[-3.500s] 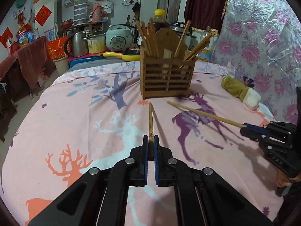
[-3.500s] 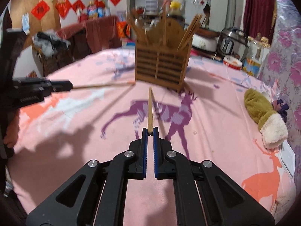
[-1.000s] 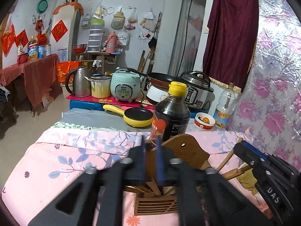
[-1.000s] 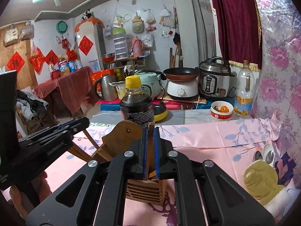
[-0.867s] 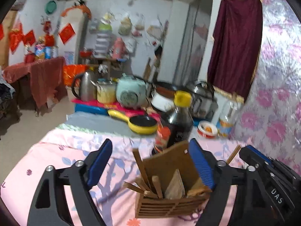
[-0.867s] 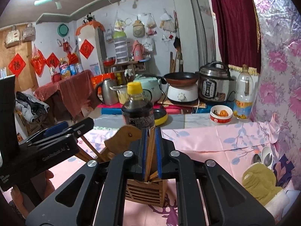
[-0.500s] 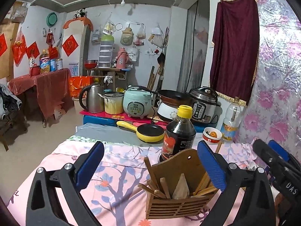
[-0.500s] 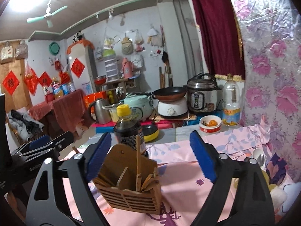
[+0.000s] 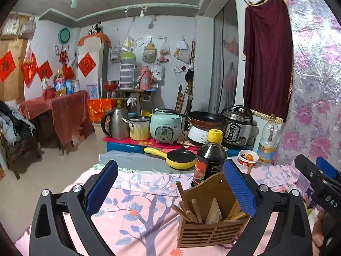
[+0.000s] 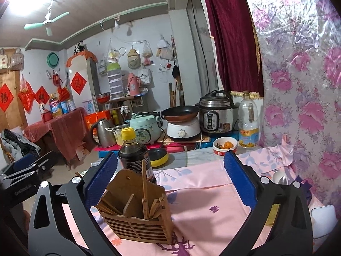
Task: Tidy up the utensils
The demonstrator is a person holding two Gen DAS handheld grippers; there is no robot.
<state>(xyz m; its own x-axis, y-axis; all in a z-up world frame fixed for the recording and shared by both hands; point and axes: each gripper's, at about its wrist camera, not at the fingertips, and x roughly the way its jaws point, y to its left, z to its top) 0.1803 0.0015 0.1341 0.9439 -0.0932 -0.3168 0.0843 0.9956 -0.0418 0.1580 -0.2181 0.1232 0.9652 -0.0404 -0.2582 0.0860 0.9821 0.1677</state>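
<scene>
Chopsticks (image 9: 197, 208) stand upright in wooden holder (image 9: 211, 232) on tabletop (image 9: 136, 224), low ahead of both grippers. Left gripper (image 9: 170, 188) fingers wide apart, empty. Right gripper (image 10: 170, 179) jaws opening, nothing between; holder nearer its left finger (image 10: 100, 177).

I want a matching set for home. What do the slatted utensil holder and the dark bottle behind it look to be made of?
The slatted brown utensil holder looks like wood or bamboo with a matte finish: visible grain, cut slats. The chopsticks in it look the same. The dark yellow-capped bottle is glossy, with highlights on its shoulder; plastic or glass, I cannot tell.
</scene>
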